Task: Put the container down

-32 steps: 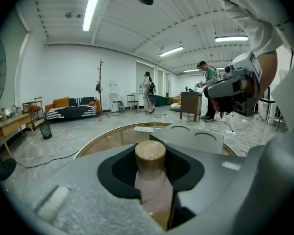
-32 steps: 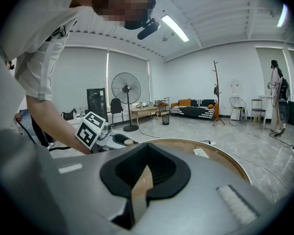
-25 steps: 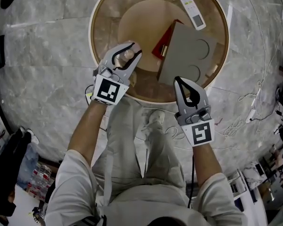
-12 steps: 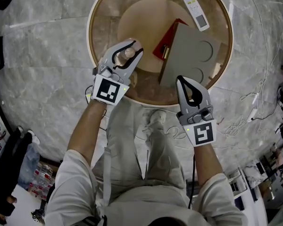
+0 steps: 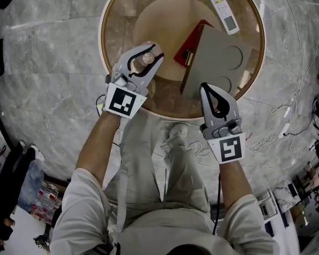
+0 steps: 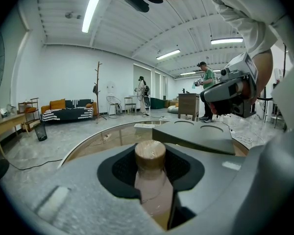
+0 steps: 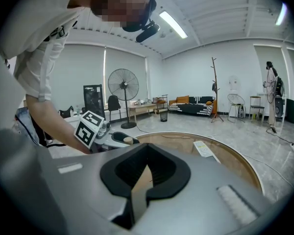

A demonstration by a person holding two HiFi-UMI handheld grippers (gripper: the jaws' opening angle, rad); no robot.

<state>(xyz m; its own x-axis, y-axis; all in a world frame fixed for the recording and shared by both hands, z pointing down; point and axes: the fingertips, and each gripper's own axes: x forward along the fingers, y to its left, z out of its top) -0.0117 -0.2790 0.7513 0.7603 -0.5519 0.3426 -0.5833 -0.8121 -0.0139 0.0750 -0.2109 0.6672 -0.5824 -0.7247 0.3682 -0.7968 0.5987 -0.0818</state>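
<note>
Not done yet — L gripper (image 5: pixel 152 52) clamps the capped container (image 6: pixel 150 170) over the round table's (image 5: pixel 116 16) near-left part, base contact w/ table unclear; R gripper (image 5: pixel 206 87), jaws together & empty, at table's near edge — lowering, release left.

In front of me the round glass table (image 5: pixel 102 33) with its wooden rim stands on the marble floor (image 5: pixel 48 78); on it lie a white remote (image 5: pixel 223 11) at the far edge and a grey board (image 5: pixel 218 62) overlapping a red folder (image 5: pixel 187 51)
</note>
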